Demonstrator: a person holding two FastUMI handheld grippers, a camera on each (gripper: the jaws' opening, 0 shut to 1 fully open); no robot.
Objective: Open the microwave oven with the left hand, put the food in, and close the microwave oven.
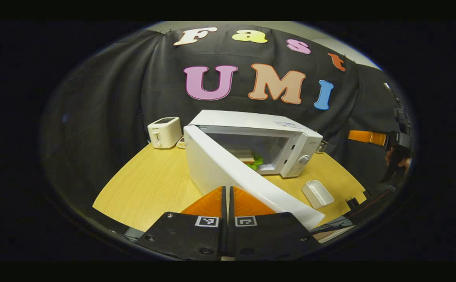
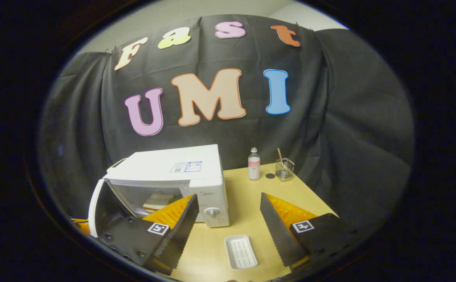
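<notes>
Left gripper (image 1: 228, 196): fingers closed together, holding nothing, just behind the open door (image 1: 228, 172).
Door: swung out leftward, long edge running toward the left gripper, the nearer tool.
Food (image 1: 250, 158): inside the microwave (image 2: 181, 172).
Right gripper (image 2: 228, 219): wide open, empty.

A light wooden table (image 2: 251, 196) carries everything. A white microwave oven (image 2: 173, 172) stands on its left part, door swung open. Left of it, at the far edge, sits a white toaster (image 1: 164, 132). Near the front lies a small white tray (image 2: 240, 251). Toward the far right corner stand a small bottle (image 2: 254, 163) and, beside it, a wire holder (image 2: 284, 169) with a stick in it.
</notes>
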